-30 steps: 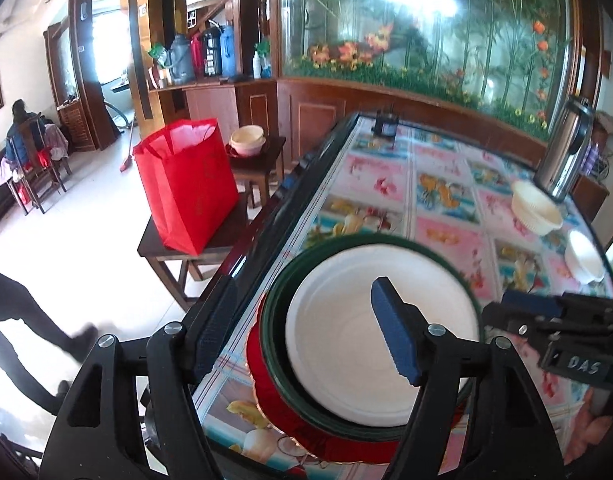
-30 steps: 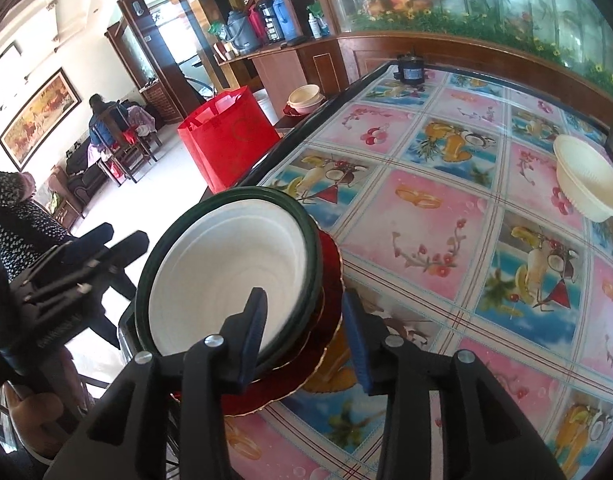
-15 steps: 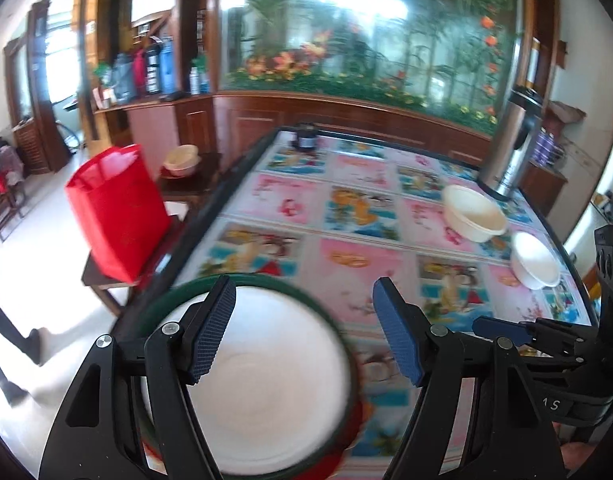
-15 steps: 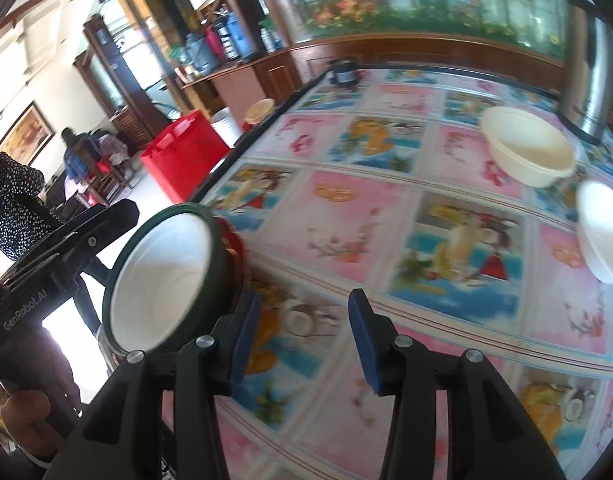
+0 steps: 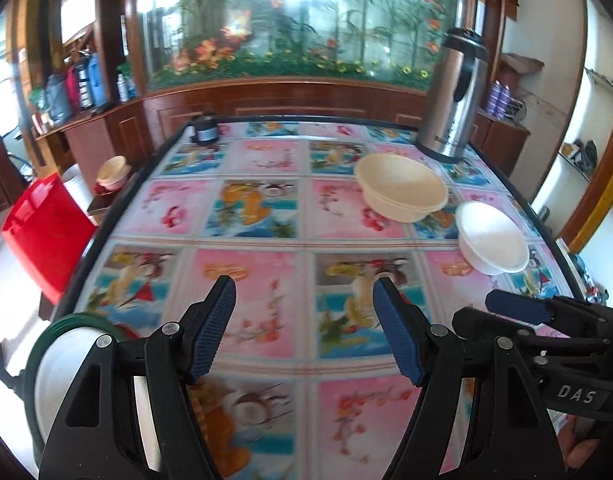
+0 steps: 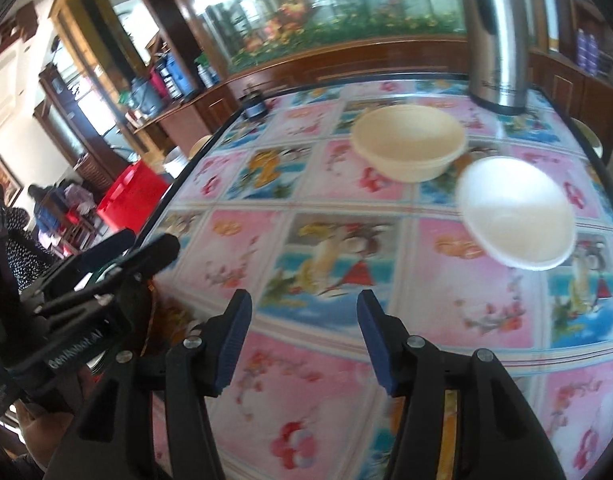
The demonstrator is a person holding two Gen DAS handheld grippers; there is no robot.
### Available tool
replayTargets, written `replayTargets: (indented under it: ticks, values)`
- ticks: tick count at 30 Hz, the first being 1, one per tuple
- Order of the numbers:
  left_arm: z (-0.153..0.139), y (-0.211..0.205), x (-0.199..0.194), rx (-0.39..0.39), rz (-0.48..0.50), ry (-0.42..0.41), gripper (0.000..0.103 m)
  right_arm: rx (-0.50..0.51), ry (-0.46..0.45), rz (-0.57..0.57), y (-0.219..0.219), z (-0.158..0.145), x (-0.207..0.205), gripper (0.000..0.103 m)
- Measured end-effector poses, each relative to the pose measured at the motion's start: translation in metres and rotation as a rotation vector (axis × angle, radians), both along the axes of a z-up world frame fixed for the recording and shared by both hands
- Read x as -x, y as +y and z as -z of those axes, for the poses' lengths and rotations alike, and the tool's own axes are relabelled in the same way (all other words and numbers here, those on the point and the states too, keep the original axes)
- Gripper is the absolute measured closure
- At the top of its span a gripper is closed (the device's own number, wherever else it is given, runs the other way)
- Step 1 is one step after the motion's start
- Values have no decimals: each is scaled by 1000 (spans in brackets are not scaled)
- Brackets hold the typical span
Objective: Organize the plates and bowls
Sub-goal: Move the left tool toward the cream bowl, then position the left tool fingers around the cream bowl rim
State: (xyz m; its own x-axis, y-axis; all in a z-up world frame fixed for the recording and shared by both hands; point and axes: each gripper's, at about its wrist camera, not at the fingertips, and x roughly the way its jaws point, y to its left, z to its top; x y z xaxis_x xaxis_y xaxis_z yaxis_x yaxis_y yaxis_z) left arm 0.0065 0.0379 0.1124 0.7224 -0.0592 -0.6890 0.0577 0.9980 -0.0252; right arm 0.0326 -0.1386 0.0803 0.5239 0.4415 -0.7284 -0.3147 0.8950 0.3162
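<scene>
Jaws of our left gripper (image 5: 304, 326) stand wide apart in the left wrist view, holding nothing and hanging over the table with the pink and blue fruit-print cloth (image 5: 266, 208). At the lower left, behind the left finger, we see the stack of plates with a white plate on a green-rimmed one (image 5: 54, 360), lying at the table's near left edge. Across the table sit the cream plastic bowl (image 5: 400, 188) and, just beside it but apart, the smaller white bowl (image 5: 492, 240), near the right edge; the steel thermos flask (image 5: 452, 96) stands behind them. Between us and the bowls the cloth lies open. From the right wrist view, our right gripper (image 6: 304, 342) is likewise spread wide and grips nothing, above the cloth. The cream bowl (image 6: 408, 146) and white bowl (image 6: 516, 216) lie ahead to the right, and the left gripper's black body (image 6: 86, 304) fills the left side.
</scene>
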Motion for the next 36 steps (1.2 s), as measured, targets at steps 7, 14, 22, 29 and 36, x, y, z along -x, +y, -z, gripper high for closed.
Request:
replayTargets:
  ticks: [7, 14, 22, 29, 36]
  values:
    - [8, -28, -26, 2, 30, 33, 31, -4, 0, 52, -32, -2, -21, 45]
    - [16, -43, -55, 3, 27, 56, 31, -5, 2, 70, -48, -1, -42, 43]
    - [24, -52, -96, 23, -3, 93, 31, -7, 4, 107, -69, -3, -71, 43]
    - [27, -61, -121, 15, -18, 98, 31, 13, -4, 110, -74, -6, -94, 42]
    - [31, -67, -140, 4, -30, 105, 31, 17, 6, 113, -80, -1, -114, 41]
